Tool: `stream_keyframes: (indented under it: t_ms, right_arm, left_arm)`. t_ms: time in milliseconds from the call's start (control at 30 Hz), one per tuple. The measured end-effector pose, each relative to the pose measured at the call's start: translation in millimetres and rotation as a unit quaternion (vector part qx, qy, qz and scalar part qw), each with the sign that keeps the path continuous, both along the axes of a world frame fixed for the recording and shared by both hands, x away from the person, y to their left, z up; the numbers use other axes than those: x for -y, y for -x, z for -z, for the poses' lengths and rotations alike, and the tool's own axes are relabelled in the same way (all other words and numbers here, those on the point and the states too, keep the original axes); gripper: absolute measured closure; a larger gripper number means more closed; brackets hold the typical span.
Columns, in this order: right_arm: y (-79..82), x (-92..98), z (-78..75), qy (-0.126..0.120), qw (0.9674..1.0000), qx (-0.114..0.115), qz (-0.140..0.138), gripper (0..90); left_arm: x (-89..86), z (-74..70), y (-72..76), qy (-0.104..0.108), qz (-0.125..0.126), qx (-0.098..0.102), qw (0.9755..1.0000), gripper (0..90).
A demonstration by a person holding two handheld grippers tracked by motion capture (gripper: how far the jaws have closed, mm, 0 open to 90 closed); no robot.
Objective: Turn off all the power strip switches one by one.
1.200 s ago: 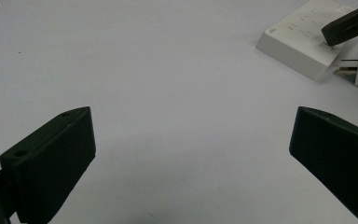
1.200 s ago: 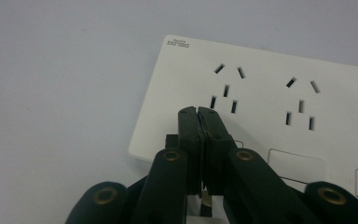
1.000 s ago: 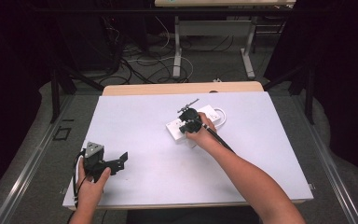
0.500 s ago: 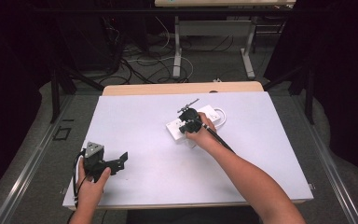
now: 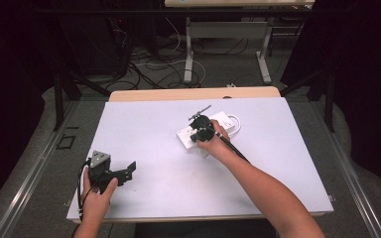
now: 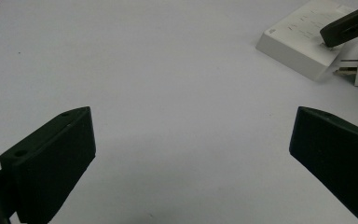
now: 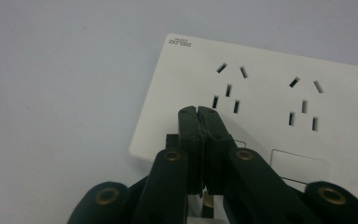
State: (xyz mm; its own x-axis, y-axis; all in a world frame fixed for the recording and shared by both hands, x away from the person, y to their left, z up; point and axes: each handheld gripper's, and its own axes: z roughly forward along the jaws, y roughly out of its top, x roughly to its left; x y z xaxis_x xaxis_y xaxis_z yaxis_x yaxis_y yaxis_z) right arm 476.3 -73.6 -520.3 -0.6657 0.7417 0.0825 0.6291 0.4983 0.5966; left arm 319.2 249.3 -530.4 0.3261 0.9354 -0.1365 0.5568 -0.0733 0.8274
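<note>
The white power strip (image 5: pixel 204 134) lies flat near the middle of the tabletop (image 5: pixel 144 124), sockets up, so it can be worked from above. The right tool (image 7: pixel 199 112) hovers over the strip's near end by a socket with its jaws pressed together and nothing visible between them — probably lining up on a button or socket. The left tool (image 5: pixel 129 168) rests well apart at the near left edge, jaws wide and empty — likely waiting.
</note>
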Motion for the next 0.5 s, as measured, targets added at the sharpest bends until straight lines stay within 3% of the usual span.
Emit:
stream_keyframes:
  t_ms: [67, 100, 133, 167, 200, 233, 267, 300, 333, 367, 400, 467, 500]
  right_arm:
    - [0.0, 0.2, 0.9, -0.008, 1.0000, 0.000, -0.001, 89.3]
    - [0.1, 0.0, 0.0, 0.000, 0.9999, -0.011, 0.001, 90.0]
    - [-0.2, 1.2, -2.6, 0.024, 0.9992, -0.030, -0.010, 90.0]
    - [-0.6, 0.9, 2.3, 0.006, 0.9999, -0.002, -0.013, 90.0]
    - [1.0, -1.6, 5.2, -0.013, 0.9998, 0.012, -0.004, 90.0]
    - [2.2, -2.7, 5.4, -0.013, 0.9998, 0.015, -0.005, 90.0]
    - [2.9, -1.5, -1.5, 0.029, 0.9994, -0.014, -0.011, 90.0]
    - [3.3, -3.2, 3.0, 0.000, 1.0000, 0.001, 0.001, 90.0]
    - [2.3, -2.1, 3.4, -0.001, 1.0000, 0.006, -0.003, 90.0]
    - [2.3, -1.2, 1.4, 0.006, 0.9999, -0.008, -0.006, 90.0]
    - [1.8, -1.5, 4.1, -0.007, 0.9999, 0.006, -0.004, 90.0]
    - [1.8, -1.6, 3.6, -0.006, 0.9999, 0.007, -0.010, 89.2]
    - [2.5, -1.5, 0.8, 0.006, 0.9999, -0.009, -0.010, 88.9]
  left_arm:
    - [0.1, 0.0, 0.0, -0.001, 0.001, 0.000, 1.0000, 0.3]
    - [0.1, 0.0, 0.0, -0.001, 0.001, 0.000, 1.0000, 0.3]
    - [0.2, 0.0, 0.0, -0.001, 0.001, 0.000, 1.0000, 0.3]
    - [0.1, 0.0, 0.0, -0.001, 0.001, 0.000, 1.0000, 0.3]
    - [0.0, -0.1, -0.1, 0.000, 0.000, 0.000, 1.0000, 0.3]
    - [0.0, -0.3, 0.0, 0.001, 0.000, -0.001, 1.0000, 0.3]
    - [0.1, -0.1, -0.1, 0.001, 0.000, -0.001, 1.0000, 0.3]
    - [0.0, 0.0, -0.3, 0.001, 0.000, -0.002, 1.0000, 0.3]
    - [0.1, 0.4, -0.5, 0.001, -0.001, -0.002, 1.0000, 0.3]
    - [0.0, 0.6, -0.6, 0.000, -0.001, -0.003, 1.0000, 0.3]
    - [-0.2, 0.5, -0.7, 0.000, -0.001, -0.003, 1.0000, 0.3]
    - [-0.9, 0.5, -0.5, 0.001, -0.002, -0.001, 1.0000, 0.3]
    - [-1.4, 0.8, -0.4, 0.000, -0.003, -0.001, 1.0000, 0.3]
